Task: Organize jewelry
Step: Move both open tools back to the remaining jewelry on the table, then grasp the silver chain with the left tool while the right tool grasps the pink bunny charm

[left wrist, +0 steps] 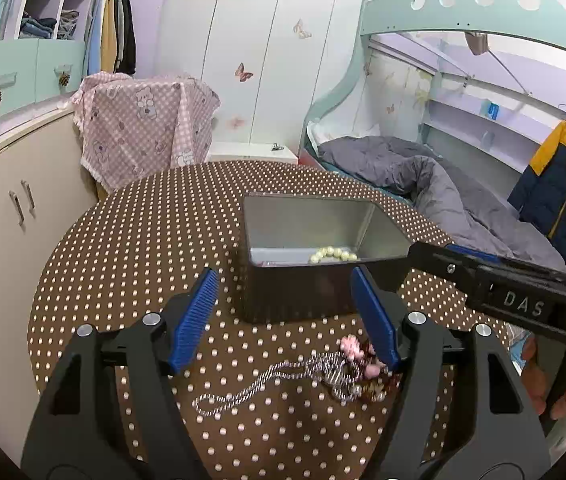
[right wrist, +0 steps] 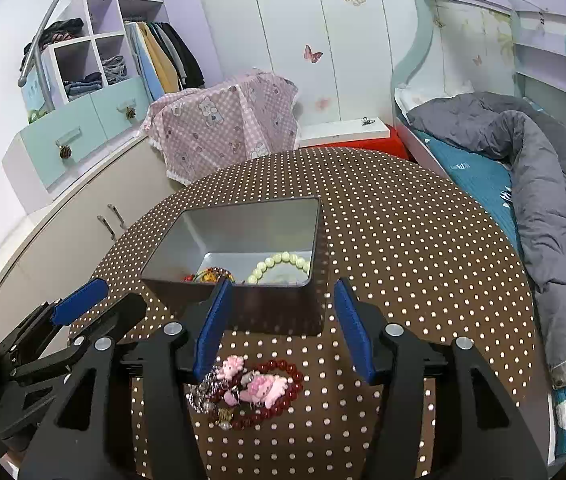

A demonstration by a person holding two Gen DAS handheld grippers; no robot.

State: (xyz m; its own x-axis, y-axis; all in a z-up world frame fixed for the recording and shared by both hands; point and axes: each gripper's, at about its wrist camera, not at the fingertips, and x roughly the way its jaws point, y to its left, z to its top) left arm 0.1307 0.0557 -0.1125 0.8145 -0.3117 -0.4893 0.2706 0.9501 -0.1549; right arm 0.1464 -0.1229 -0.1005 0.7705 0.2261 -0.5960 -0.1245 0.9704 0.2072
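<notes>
Writing: we read "DAS" on the black right gripper [left wrist: 435,258].
Right view only: we see a red bead bracelet [right wrist: 279,398].
Claws: we see the right gripper and left gripper [left wrist: 285,312] gaping, empty, before the open metal tin [left wrist: 307,232].

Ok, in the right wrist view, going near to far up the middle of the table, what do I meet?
Dark red bead bracelet with pink charms → open metal tin holding a pale green bead bracelet → pink checked cloth beyond the brown polka-dot table.

The rectangular tin box [right wrist: 239,236] is dull brushed metal inside. The brown polka-dot cloth [right wrist: 403,264] on the surface looks matt. The dark red bead bracelet [right wrist: 279,404], lower centre, shines glossy beside the twisted silver metal chain [left wrist: 243,392].
</notes>
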